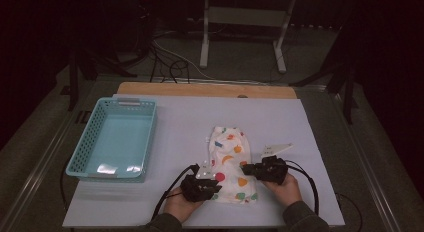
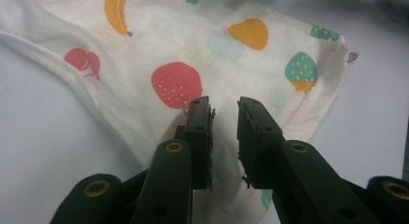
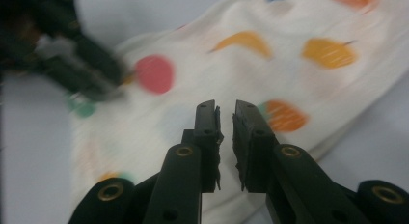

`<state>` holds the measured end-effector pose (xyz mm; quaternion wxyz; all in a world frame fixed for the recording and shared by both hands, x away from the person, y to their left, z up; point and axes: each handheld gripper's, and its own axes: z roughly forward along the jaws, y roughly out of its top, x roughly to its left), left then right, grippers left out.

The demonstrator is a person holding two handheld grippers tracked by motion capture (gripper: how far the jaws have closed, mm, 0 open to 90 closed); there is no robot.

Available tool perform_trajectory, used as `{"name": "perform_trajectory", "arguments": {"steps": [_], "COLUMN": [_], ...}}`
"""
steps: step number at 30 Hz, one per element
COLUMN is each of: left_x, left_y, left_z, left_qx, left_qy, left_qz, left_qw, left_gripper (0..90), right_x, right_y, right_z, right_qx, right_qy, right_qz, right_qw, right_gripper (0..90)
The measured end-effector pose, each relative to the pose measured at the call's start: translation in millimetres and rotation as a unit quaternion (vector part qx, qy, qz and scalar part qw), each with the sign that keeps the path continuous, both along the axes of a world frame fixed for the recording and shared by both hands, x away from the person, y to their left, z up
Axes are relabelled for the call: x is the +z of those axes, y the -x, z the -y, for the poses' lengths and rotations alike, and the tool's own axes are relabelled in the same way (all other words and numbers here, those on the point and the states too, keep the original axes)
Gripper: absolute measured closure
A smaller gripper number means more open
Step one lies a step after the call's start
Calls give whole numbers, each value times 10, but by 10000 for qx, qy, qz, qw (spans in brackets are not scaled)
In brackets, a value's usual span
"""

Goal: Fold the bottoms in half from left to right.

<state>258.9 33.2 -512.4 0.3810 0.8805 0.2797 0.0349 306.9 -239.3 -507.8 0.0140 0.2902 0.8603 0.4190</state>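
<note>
While both my grippers, left and right, hover narrowly parted and empty over the fruit-print cloth at lower centre, folding awaits a pinch on its near edge.

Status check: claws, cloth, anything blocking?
Left claw and right claw: jaws narrowly parted, nothing pinched. White fruit-print cloth flat on the table between them. Empty turquoise plastic basket left, clear of work.

A cream cotton garment printed with fruit lies on the pale lilac-grey sheet covering the bench. Its print mixes red strawberries and cherries, yellow-orange bananas, orange pears and teal-green berries with white dots. Left of the garment stands a light turquoise plastic basket with a perforated lattice wall. Behind the garment, a light brown wooden bench edge shows. Both grippers are black, with brass-coloured rivets.
</note>
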Motion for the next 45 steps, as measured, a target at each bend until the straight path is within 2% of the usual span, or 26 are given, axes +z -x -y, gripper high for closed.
{"name": "perform_trajectory", "arguments": {"steps": [4, 8, 10, 11, 14, 20, 25, 31, 35, 36, 39, 45], "left_x": [-9, -16, -22, -25, -30, -10, 18, 74, 87, 95, 151, 310], "left_y": [-3, -6, -1, 0, -4, -21, -73, -165, -250, -268, -341, -502], "left_z": [9, 16, 21, 20, 17, -8, -51, -98, -136, -142, -159, -182], "left_qx": [27, 29, 29, 33, 21, 92, 171, 305, 405, 411, 477, 577], "left_qy": [-2, -31, -36, -37, -82, 42, 167, 290, 315, 314, 418, 420], "left_qz": [1, -12, -21, -25, -25, -48, -102, -84, -119, -119, -118, -7], "left_qw": [10000, 10000, 10000, 10000, 10000, 9999, 9997, 9991, 9986, 9986, 9979, 9975], "left_gripper": [755, 745, 736, 735, 729, 691, 640, 572, 535, 527, 506, 484], "right_x": [-38, -75, -87, -102, -136, -143, -88, -47, -37, -34, -4, 138], "right_y": [188, 321, 366, 384, 421, 464, 386, 217, 94, 62, -40, -257], "right_z": [5, 3, -3, 3, 8, 100, 184, 293, 325, 335, 349, 327], "right_qx": [193, 372, 382, 377, 424, 235, -26, -373, -579, -615, -702, -746], "right_qy": [-49, 136, 200, 151, 206, 58, -60, -191, -157, -209, -151, -71], "right_qz": [-107, -93, -8, -16, -39, 47, 152, 178, 243, 215, 240, 310], "right_qw": [9997, 9992, 9991, 9992, 9989, 9997, 9999, 9990, 9979, 9977, 9971, 9967], "right_gripper": [801, 793, 785, 781, 775, 703, 621, 521, 449, 440, 406, 353]}}
